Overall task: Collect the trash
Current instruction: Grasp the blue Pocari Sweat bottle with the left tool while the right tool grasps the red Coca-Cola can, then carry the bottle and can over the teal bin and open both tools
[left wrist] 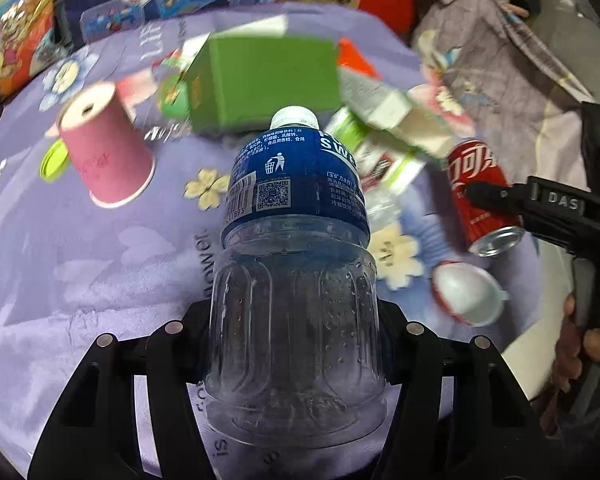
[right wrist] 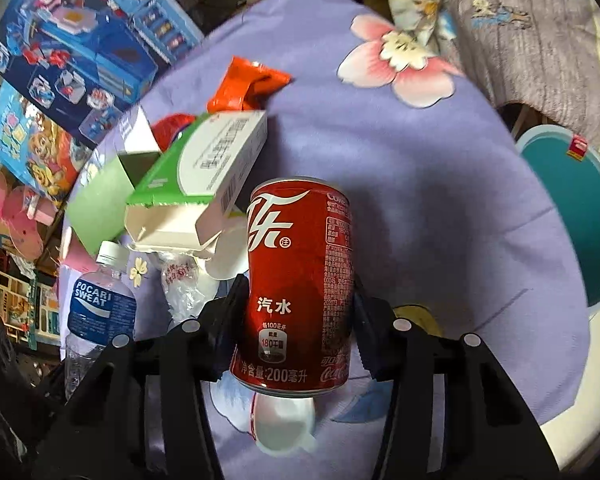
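A clear plastic bottle [left wrist: 296, 184] with a blue label and white cap stands between the fingers of my left gripper [left wrist: 296, 312], which is shut on its ribbed lower body above the purple flowered cloth [left wrist: 80, 272]. The same bottle [right wrist: 100, 304] shows at the lower left of the right wrist view. A small red cola can [right wrist: 300, 240] sits between the pads of my right gripper [right wrist: 300, 288], which is shut on its sides. In the left wrist view the can [left wrist: 480, 208] lies tilted at the right, one black finger [left wrist: 496, 194] of the right gripper across it.
Around me on the cloth lie a pink paper cup [left wrist: 104, 148], a green box [left wrist: 260, 80], a torn white-and-green carton [right wrist: 212, 168], an orange wrapper [right wrist: 248, 84], crumpled clear plastic [right wrist: 180, 280] and a white shell [left wrist: 464, 292]. A teal bin [right wrist: 572, 216] stands right. Toy boxes [right wrist: 72, 48] line the back left.
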Available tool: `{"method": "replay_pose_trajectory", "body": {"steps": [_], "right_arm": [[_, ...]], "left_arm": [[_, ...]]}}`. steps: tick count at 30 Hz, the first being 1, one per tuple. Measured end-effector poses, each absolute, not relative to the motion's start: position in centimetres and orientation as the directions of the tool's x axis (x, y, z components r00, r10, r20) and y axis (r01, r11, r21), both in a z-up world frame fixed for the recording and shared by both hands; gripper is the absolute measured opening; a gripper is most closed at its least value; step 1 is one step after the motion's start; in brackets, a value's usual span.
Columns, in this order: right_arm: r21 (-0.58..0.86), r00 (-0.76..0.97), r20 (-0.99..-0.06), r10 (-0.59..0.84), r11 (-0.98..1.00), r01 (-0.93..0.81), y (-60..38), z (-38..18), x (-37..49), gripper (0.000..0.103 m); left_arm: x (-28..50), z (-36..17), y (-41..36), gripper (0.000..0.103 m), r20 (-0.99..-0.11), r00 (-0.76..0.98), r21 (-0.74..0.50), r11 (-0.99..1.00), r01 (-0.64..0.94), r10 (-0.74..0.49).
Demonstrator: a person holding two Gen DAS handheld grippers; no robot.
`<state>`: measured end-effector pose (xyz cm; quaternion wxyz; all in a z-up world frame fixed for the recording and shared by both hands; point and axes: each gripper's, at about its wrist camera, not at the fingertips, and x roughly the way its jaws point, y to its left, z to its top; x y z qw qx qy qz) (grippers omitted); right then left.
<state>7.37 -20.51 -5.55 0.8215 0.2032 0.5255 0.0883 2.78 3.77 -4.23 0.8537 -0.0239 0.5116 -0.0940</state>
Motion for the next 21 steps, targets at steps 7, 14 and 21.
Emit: {"method": "replay_pose_trajectory", "body": {"steps": [7,14,21], "right_arm": [[0.467,0.516,-0.775,0.365,0.881,0.079,-24.4,-2.9,6.1,0.047],[0.475,0.628,-0.732,0.264,0.858,0.193,-33.5,-0.6,4.2,0.047],[0.452,0.664,-0.737,0.131,0.825,0.34,-43.4,-0.3,2.1,0.047]], "left_arm": [[2.8,-0.9,-0.1,0.061,-0.845,0.474,-0.147,0.959,0.241,-0.248],[4.6,1.4,-8.5,0.061,-0.823,0.473,-0.103,0.901,0.421,-0.315],[7.6,0.3,-19.4,0.061,-0.845,0.379,-0.115,0.819,0.562,-0.378]]}}
